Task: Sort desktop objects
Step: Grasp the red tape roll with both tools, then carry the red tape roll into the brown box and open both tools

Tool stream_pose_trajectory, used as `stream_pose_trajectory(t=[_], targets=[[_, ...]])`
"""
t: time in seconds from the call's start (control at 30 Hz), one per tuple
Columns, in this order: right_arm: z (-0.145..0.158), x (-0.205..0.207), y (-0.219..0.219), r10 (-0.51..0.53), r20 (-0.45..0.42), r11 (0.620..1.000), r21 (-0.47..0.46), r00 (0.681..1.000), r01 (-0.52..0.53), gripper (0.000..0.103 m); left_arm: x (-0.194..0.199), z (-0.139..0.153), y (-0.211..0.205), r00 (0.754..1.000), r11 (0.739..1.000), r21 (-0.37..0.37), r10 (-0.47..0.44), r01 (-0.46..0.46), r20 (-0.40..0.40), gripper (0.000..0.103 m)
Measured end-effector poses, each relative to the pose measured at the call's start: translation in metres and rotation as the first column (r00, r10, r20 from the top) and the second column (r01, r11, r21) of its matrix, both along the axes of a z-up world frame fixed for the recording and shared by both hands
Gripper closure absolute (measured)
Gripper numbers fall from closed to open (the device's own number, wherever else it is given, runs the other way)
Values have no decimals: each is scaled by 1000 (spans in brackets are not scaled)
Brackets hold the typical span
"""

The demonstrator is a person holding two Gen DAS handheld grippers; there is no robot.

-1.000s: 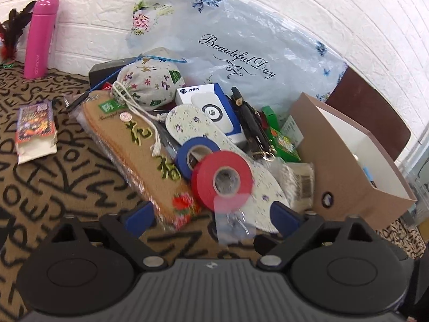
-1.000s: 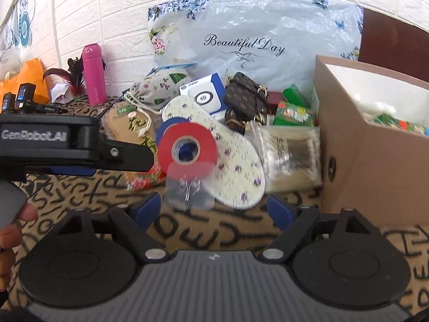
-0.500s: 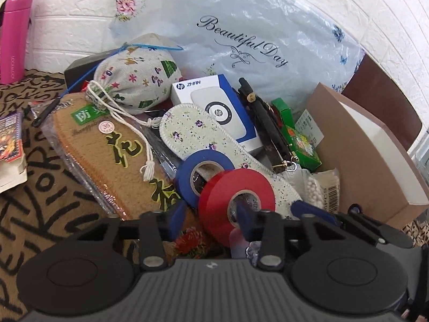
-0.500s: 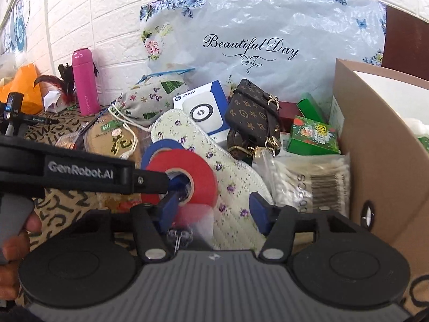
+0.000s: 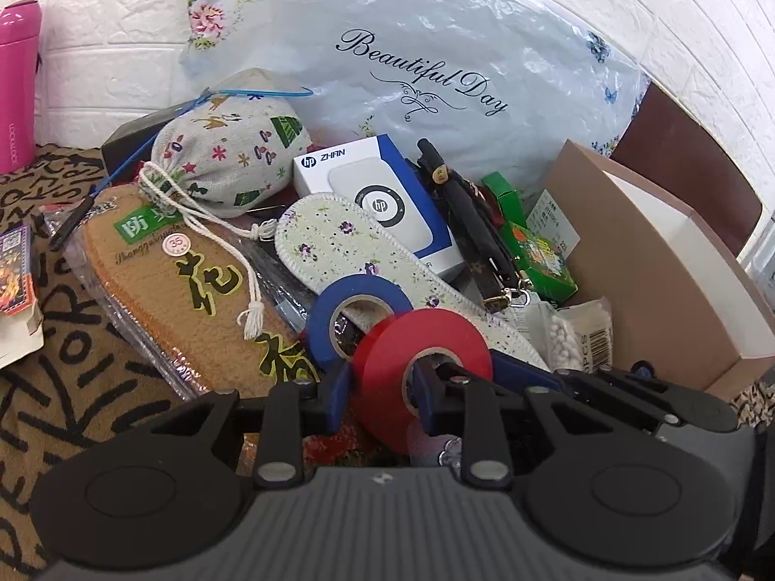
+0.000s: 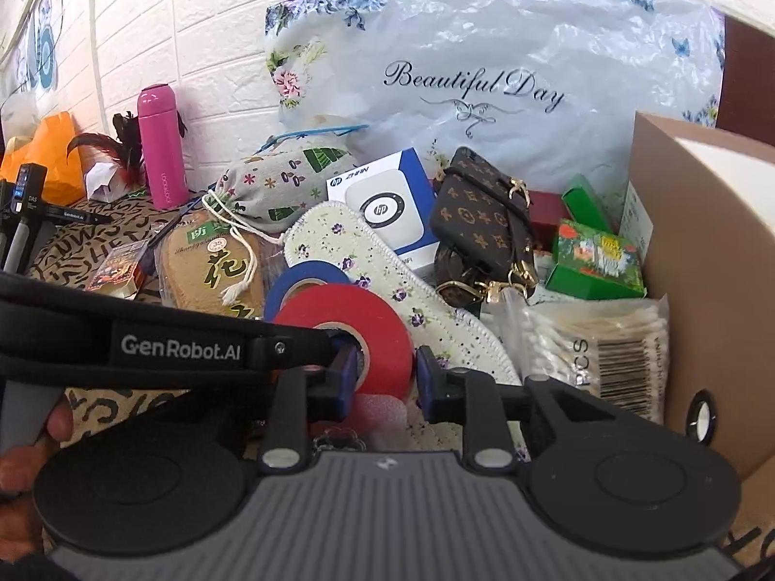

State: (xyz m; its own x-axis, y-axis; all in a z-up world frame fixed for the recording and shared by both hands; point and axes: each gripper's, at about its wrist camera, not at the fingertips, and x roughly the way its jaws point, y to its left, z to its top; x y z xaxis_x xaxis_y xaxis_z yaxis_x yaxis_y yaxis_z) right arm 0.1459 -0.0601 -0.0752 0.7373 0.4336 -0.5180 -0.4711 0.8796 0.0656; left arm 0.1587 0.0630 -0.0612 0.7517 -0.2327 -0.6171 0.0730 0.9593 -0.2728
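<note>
A red tape roll [image 5: 419,365] lies on a floral insole [image 5: 368,261], with a blue tape roll [image 5: 356,314] just behind it. My left gripper [image 5: 380,399] is shut on the red roll's near wall, one finger outside and one in its core. My right gripper [image 6: 380,375] is shut across the same red roll [image 6: 348,327] from the right side. The left gripper's arm crosses the right wrist view. A blue roll [image 6: 307,278] shows behind it there too.
A brown cardboard box [image 5: 668,261] stands open at the right. Around the tape lie a brown insole pack [image 5: 193,285], a drawstring pouch [image 5: 227,164], an HP box [image 5: 382,198], a monogram wallet [image 6: 484,222], green boxes [image 6: 596,256], cotton swabs [image 6: 591,348]. A pink bottle [image 6: 162,145] stands back left.
Both grippers moved forward onto the red tape roll and closed from wide open to shut on it. The roll has tilted up slightly.
</note>
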Motion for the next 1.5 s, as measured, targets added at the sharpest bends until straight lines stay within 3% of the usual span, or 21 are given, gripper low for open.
stream_pose_trajectory(t=[0.23, 0.33, 0.4, 0.47, 0.53, 0.63, 1.0, 1.33, 1.5], targets=[[23, -15, -4, 28, 55, 999, 29, 998, -29, 85, -19, 28, -3, 997, 999, -27, -15, 17, 72, 89], [37, -24, -2, 48, 94, 999, 14, 994, -49, 90, -25, 37, -8, 995, 1000, 5, -23, 22, 97, 89], [41, -28, -2, 43, 115, 999, -7, 992, -42, 90, -27, 35, -9, 994, 999, 16, -30, 29, 104, 83], [39, -27, -4, 15, 120, 1000, -25, 993, -12, 89, -25, 27, -8, 995, 999, 41, -10, 6, 100, 68], [33, -23, -4, 1, 106, 999, -46, 994, 4, 89, -19, 17, -3, 998, 999, 39, 11, -14, 67, 63], [22, -17, -4, 8, 61, 999, -53, 998, -5, 88, -10, 6, 6, 1000, 1000, -14, 15, -15, 9, 63], [8, -4, -2, 35, 25, 999, -25, 999, -35, 85, 5, -10, 8, 1000, 998, -68, 11, -13, -20, 56], [3, -1, -1, 42, -13, 999, -14, 999, -42, 79, 4, -12, 6, 1000, 999, -47, 4, -5, -21, 59], [2, 8, 2, 51, -43, 999, -13, 998, -52, 79, 4, -6, 9, 999, 998, -63, 4, -7, -45, 72]])
